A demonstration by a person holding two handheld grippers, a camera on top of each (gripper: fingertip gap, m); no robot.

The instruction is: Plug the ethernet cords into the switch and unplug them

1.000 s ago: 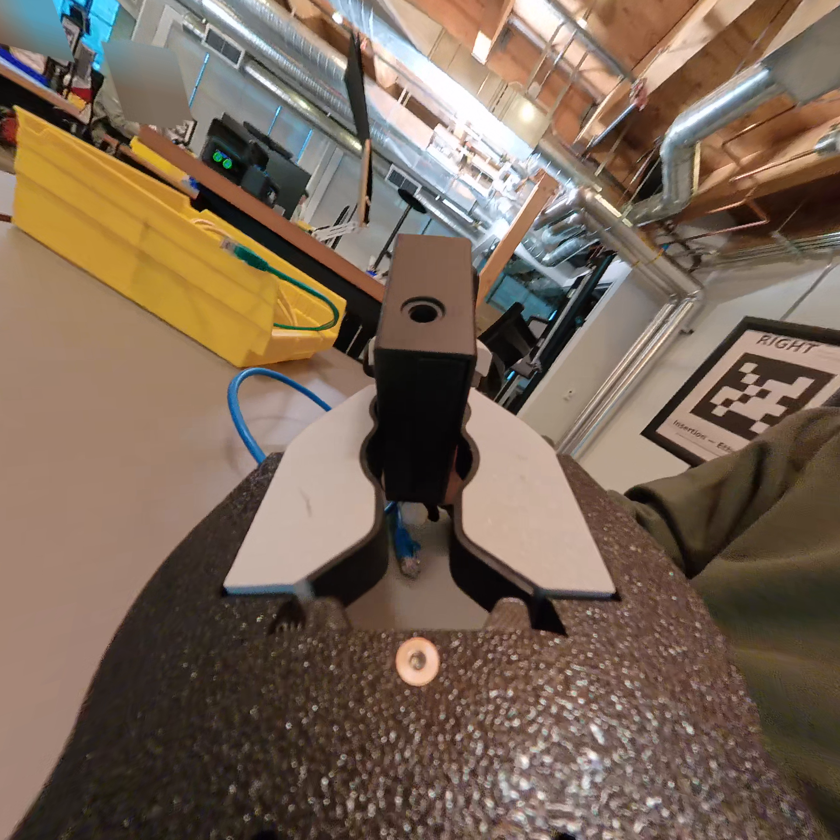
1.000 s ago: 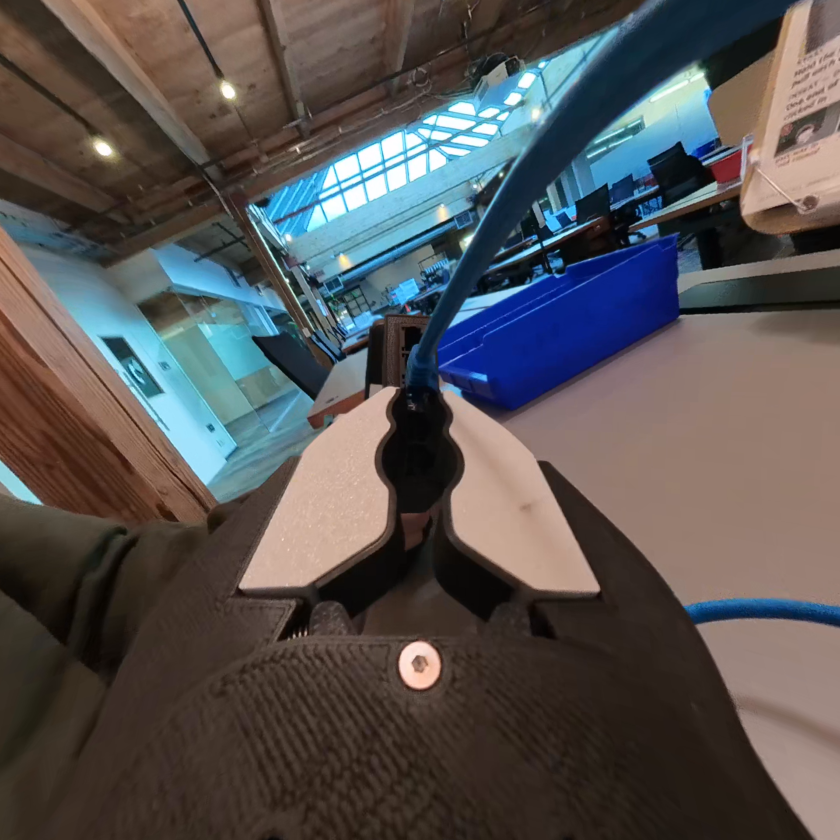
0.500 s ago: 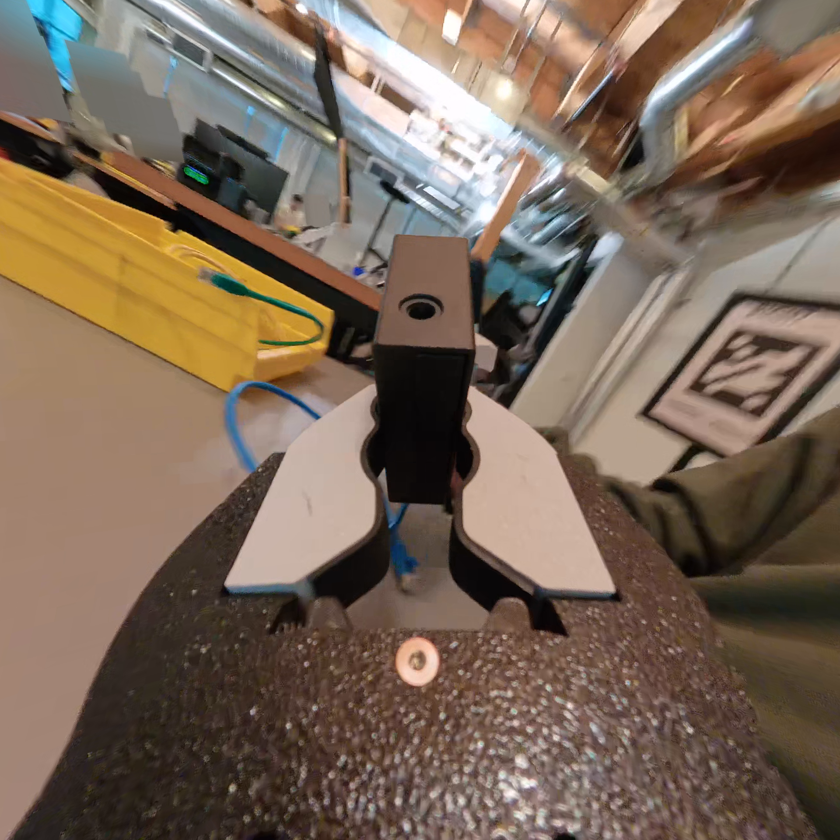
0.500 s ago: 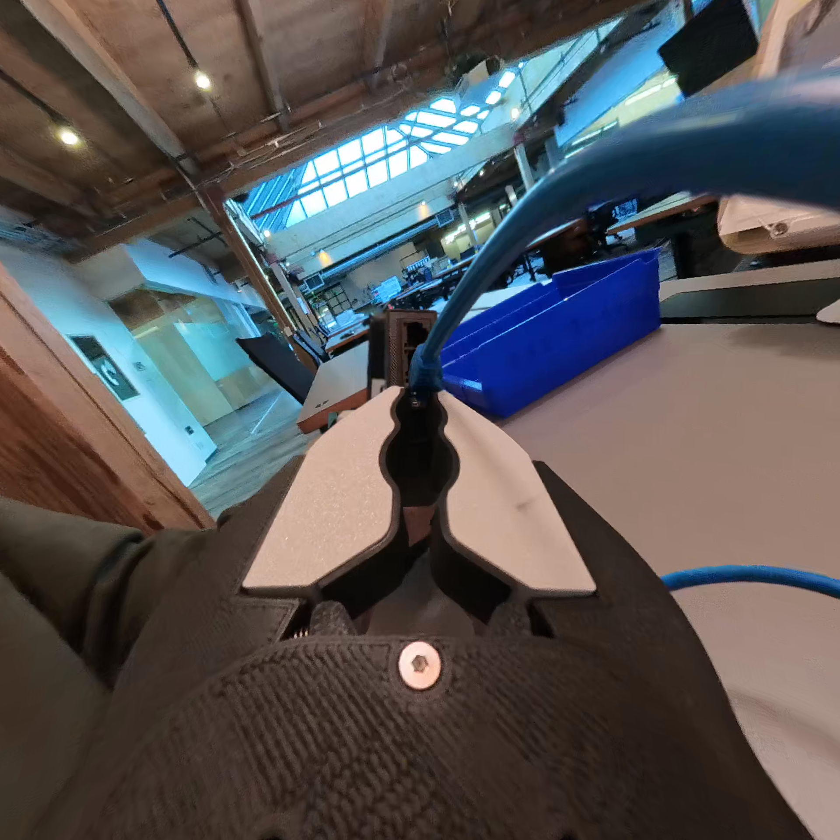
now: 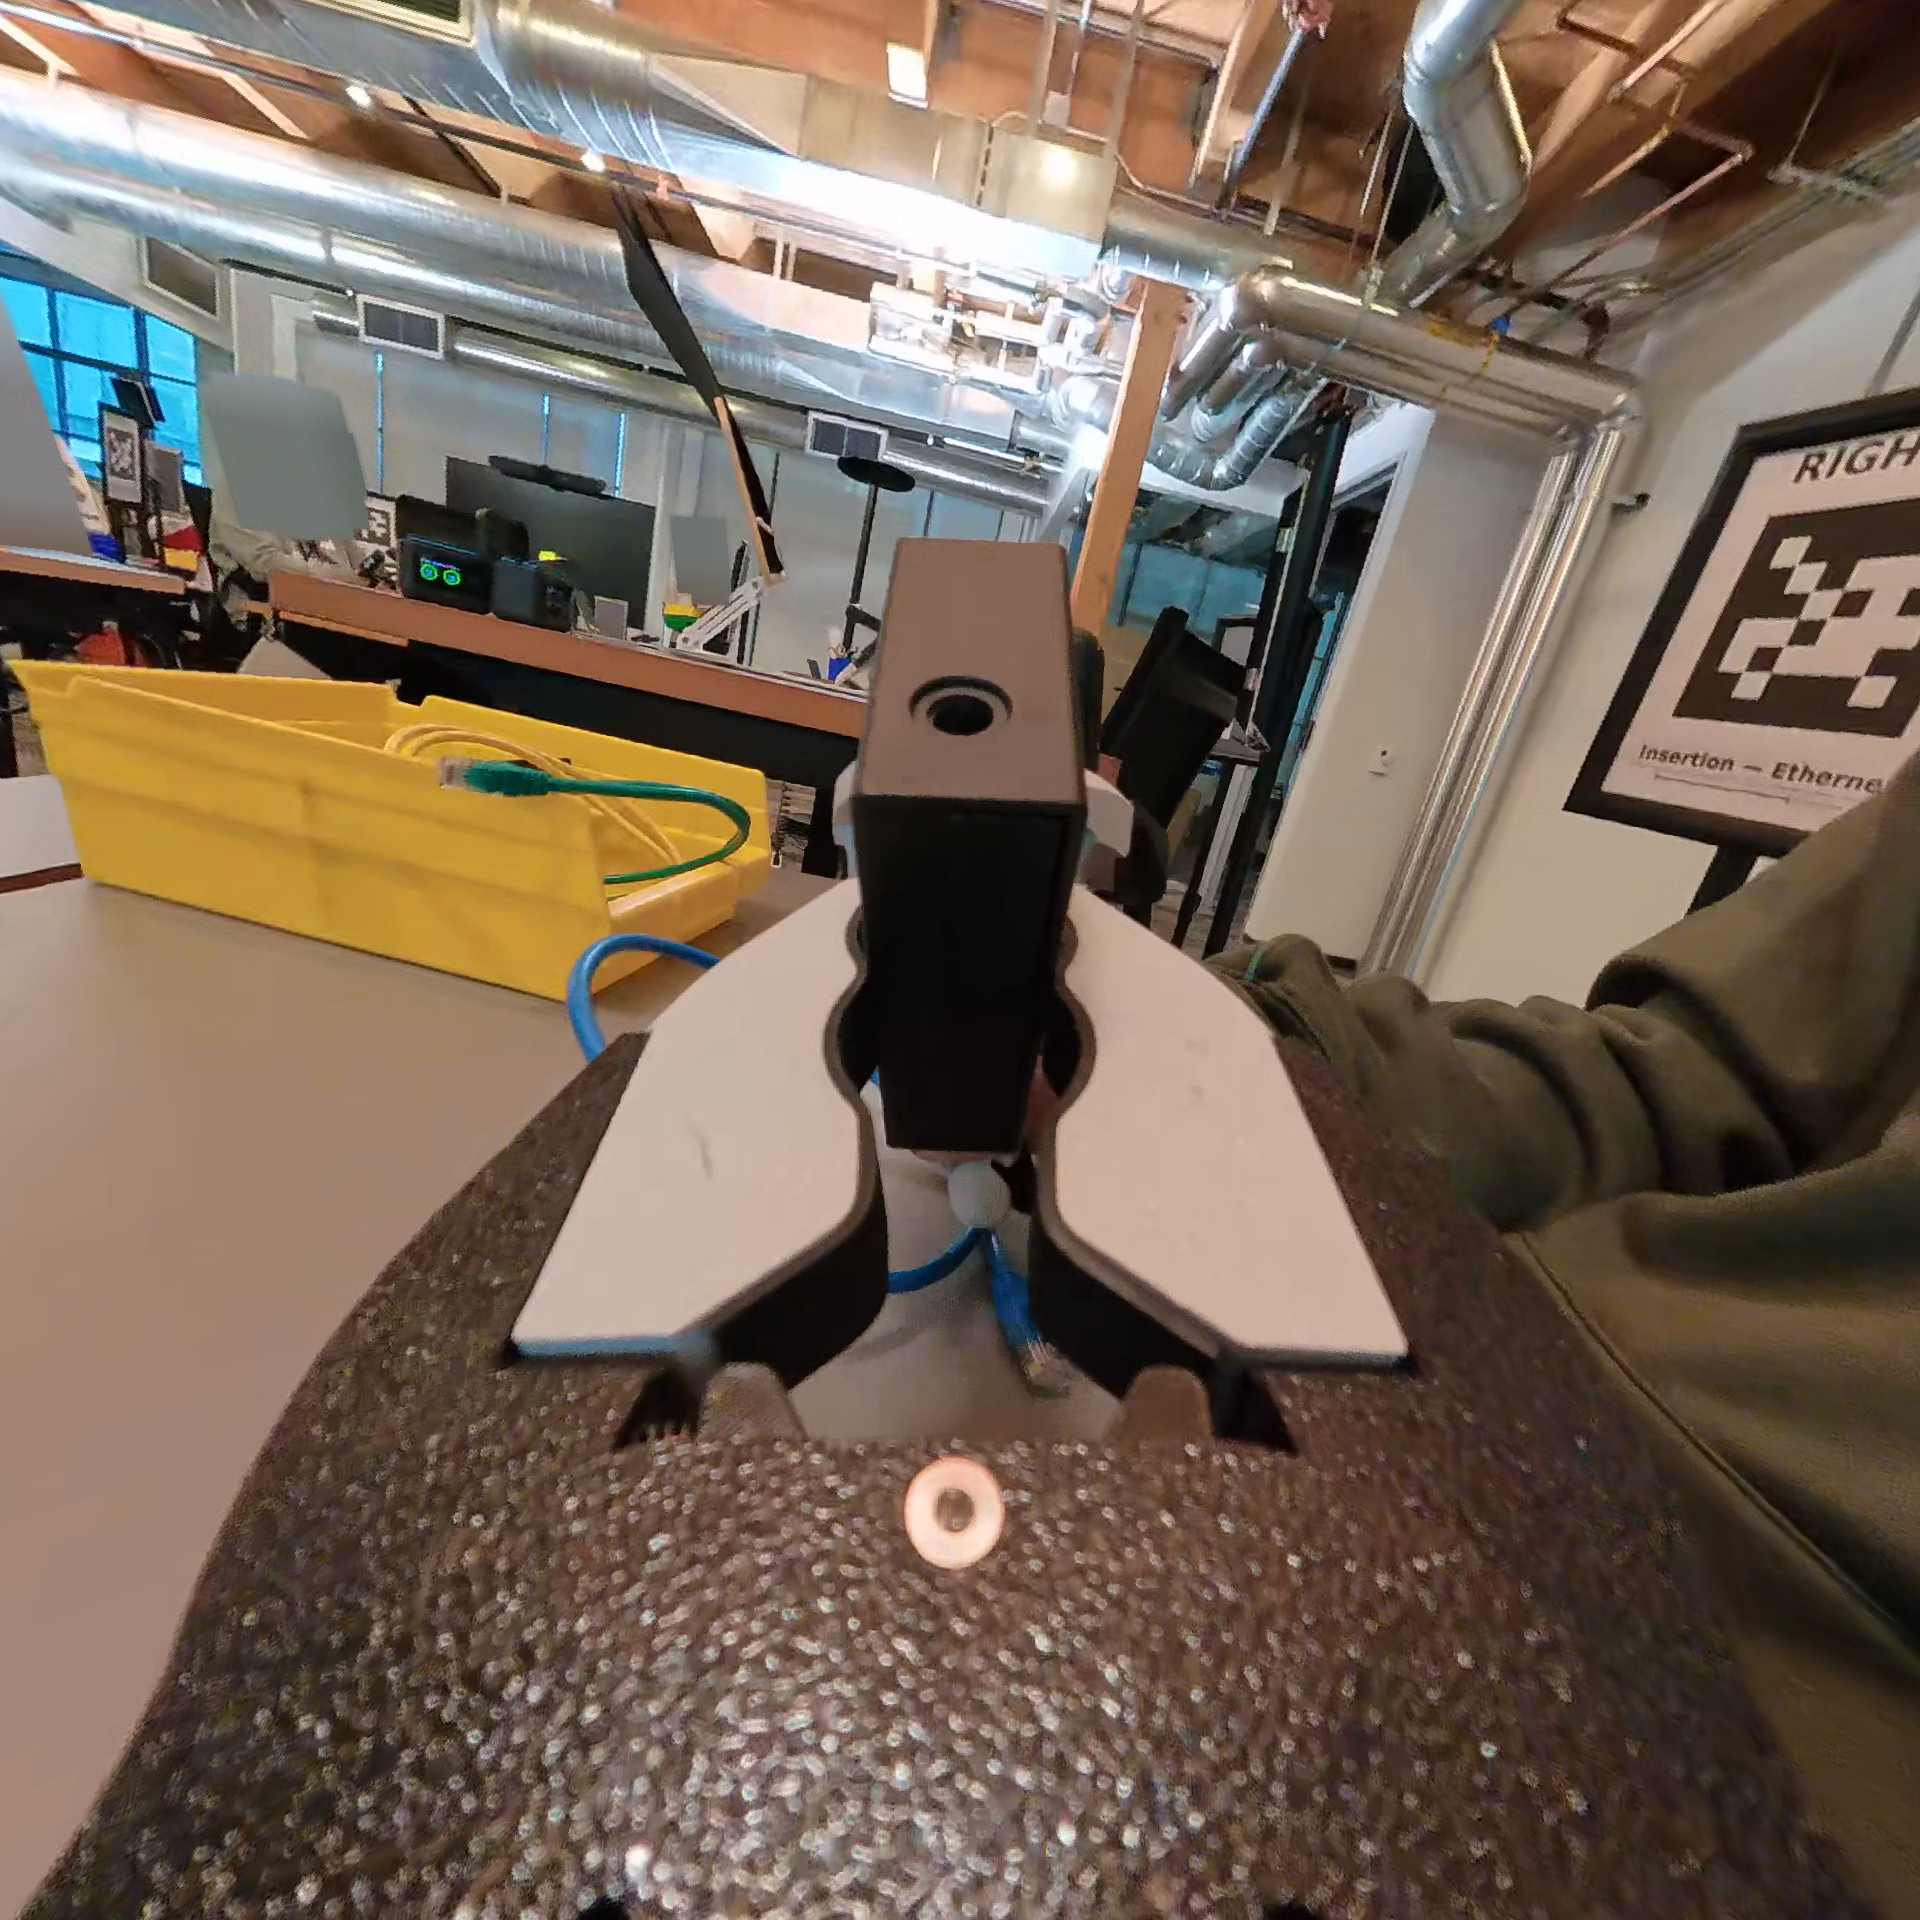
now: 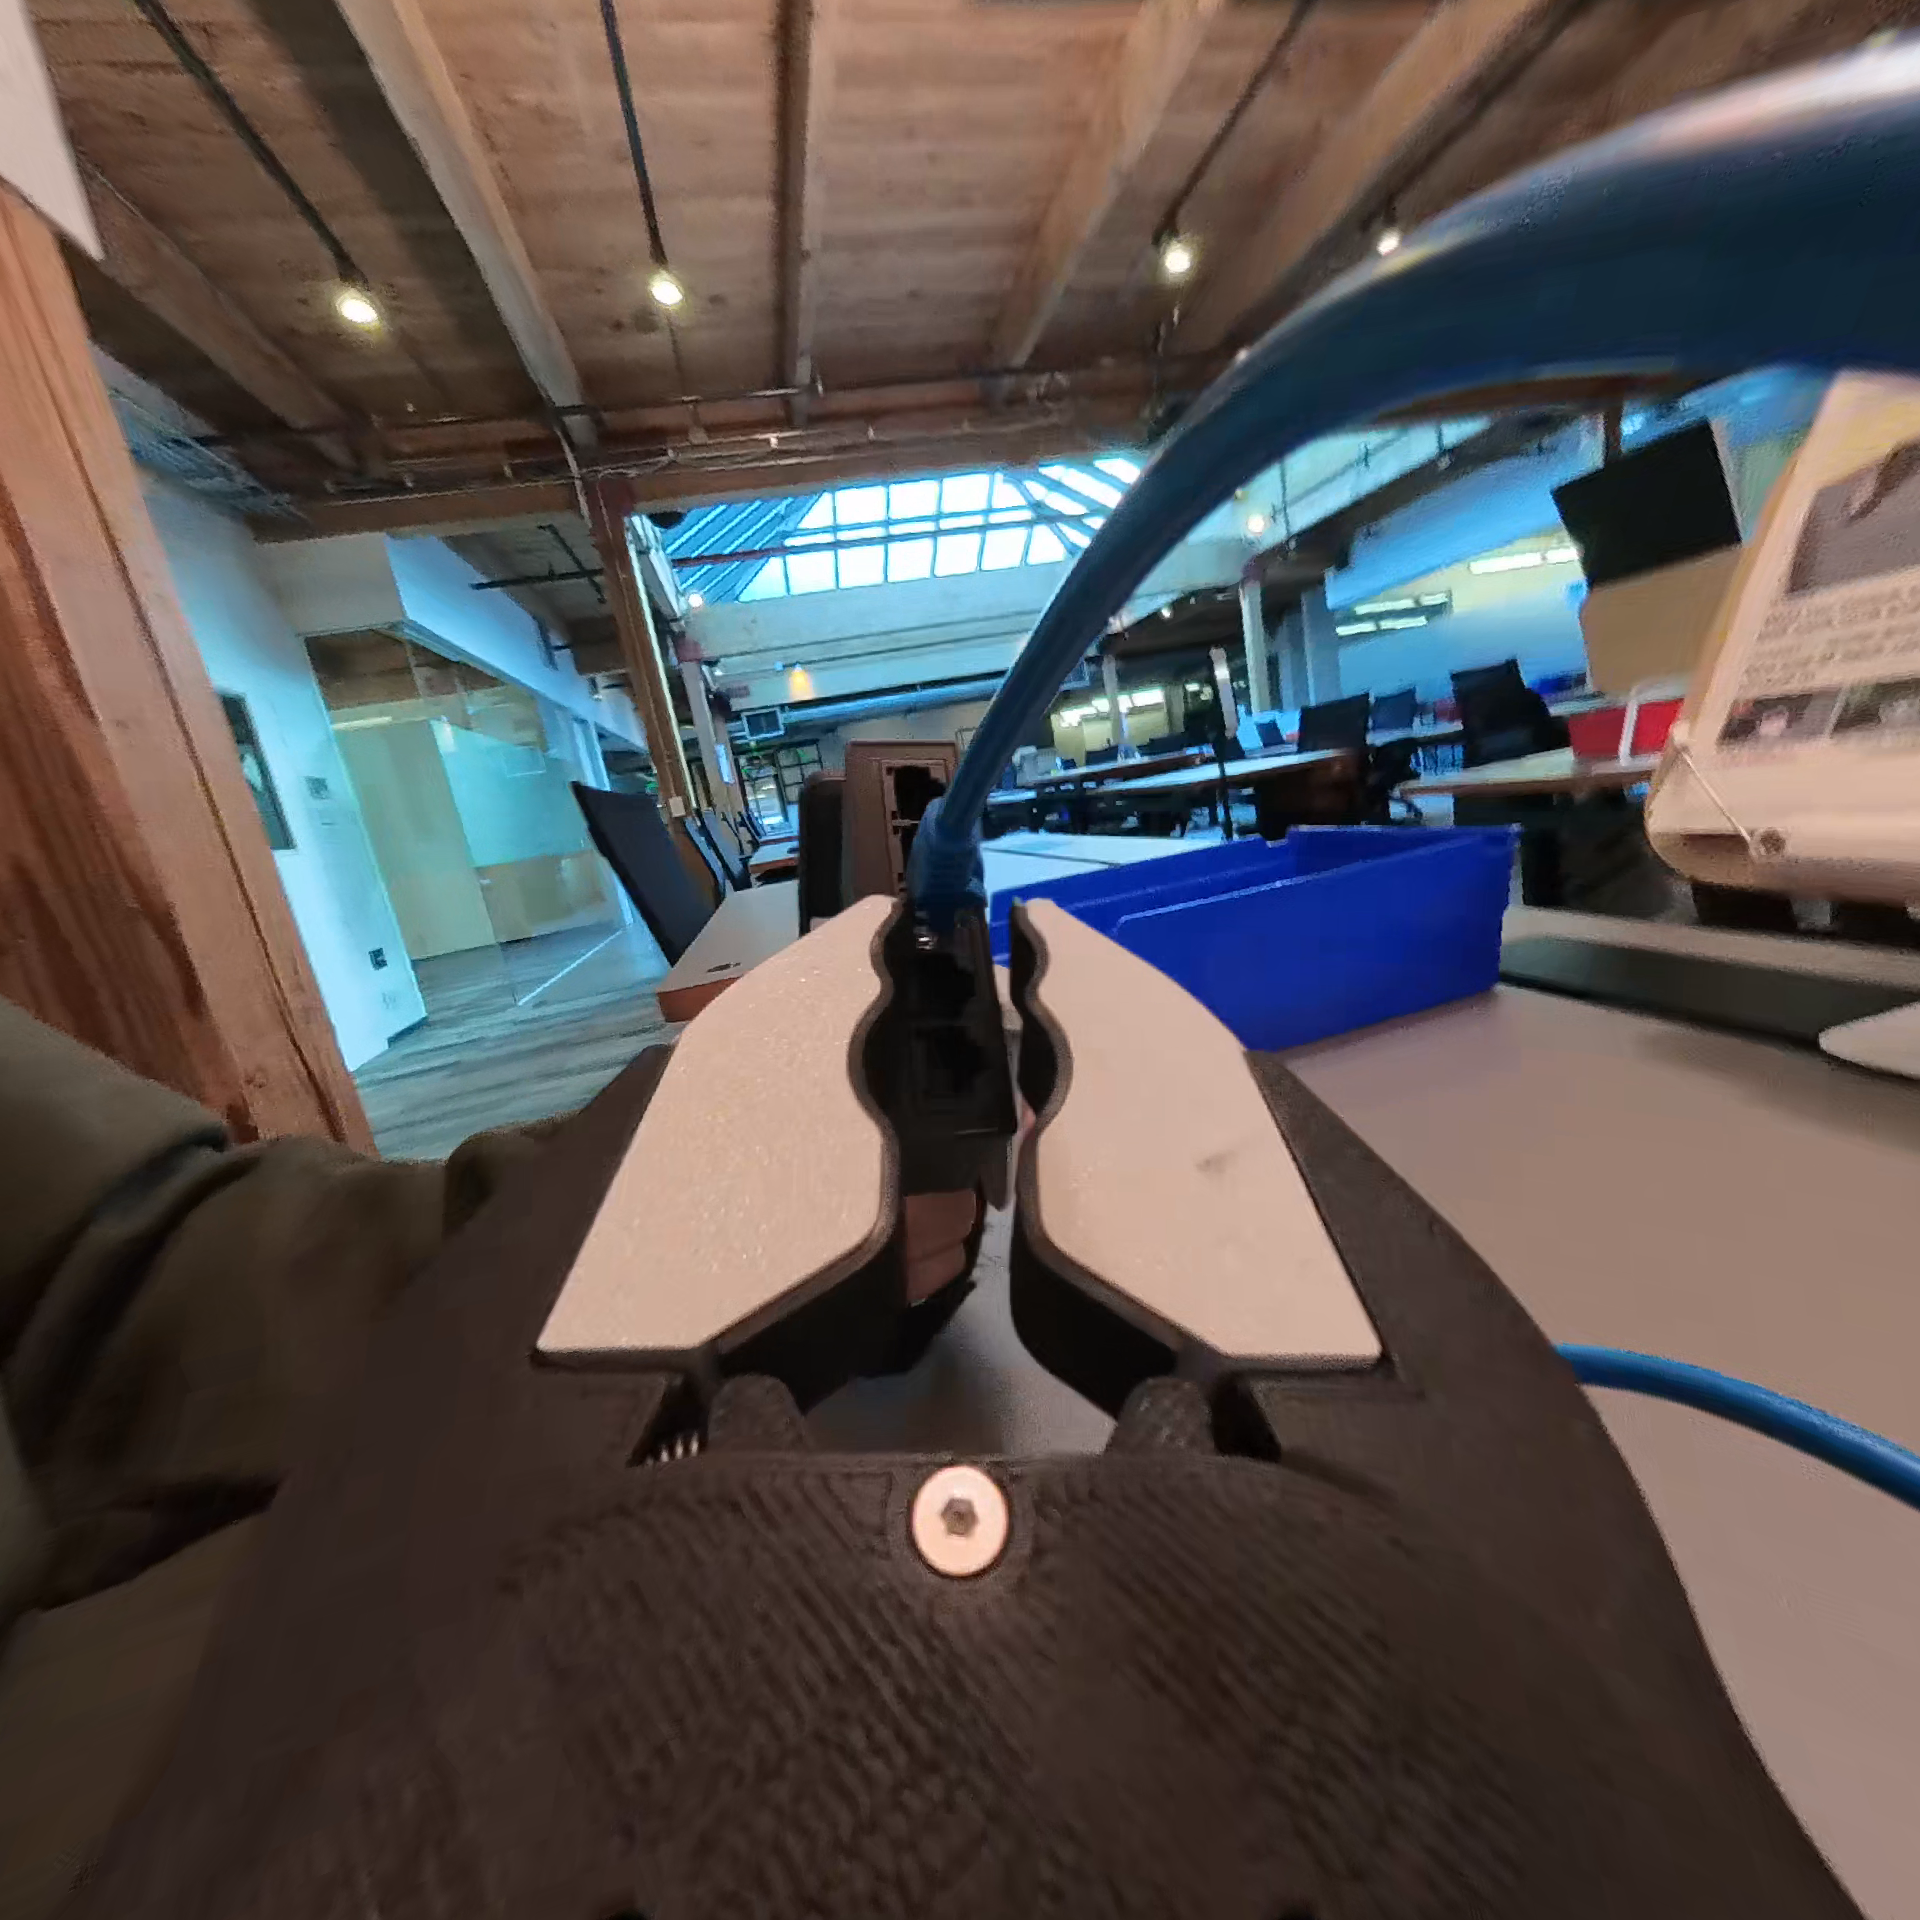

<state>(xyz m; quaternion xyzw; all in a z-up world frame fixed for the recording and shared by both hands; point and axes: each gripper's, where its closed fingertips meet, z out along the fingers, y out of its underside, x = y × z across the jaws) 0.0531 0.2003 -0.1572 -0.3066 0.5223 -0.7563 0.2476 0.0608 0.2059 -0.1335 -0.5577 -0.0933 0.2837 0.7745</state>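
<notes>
Left gripper [image 5: 961, 925]: jaws clamped on the black ethernet switch [image 5: 961, 748], held upright off the tan table [image 5: 208, 1143]. No brand or label visible on the switch faces in view, just a round hole on top.

Right gripper [image 6: 961, 920]: jaws parted with a clear gap and nothing pinched. The blue ethernet cord [image 6: 1143, 540] ends in a plug that appears seated in a switch port just past the fingertips. The rest arcs up and off to the right.

Loose blue plug end [image 5: 1023, 1340] hangs under the switch in the left wrist view.

Writing:
- Framed poster [image 5: 1787, 644] on the right wall carries a black-and-white fiducial marker with printed text above and below it.
- Printed sheet in a clear stand [image 6: 1818, 686] is too blurred to read.

Bins: the yellow bin [image 5: 312, 831] holds a green cord [image 5: 644, 800] and a pale yellow one [image 5: 457, 738]. The blue bin [image 6: 1299, 925] sits on the table beyond the right gripper.

Change from 0.5 s ago:
- Right jaws were closed on the plug boot and have now let go, with the plug staying at the switch.
- Left grip is unchanged.
- Left camera has levelled out and its motion blur is gone.
</notes>
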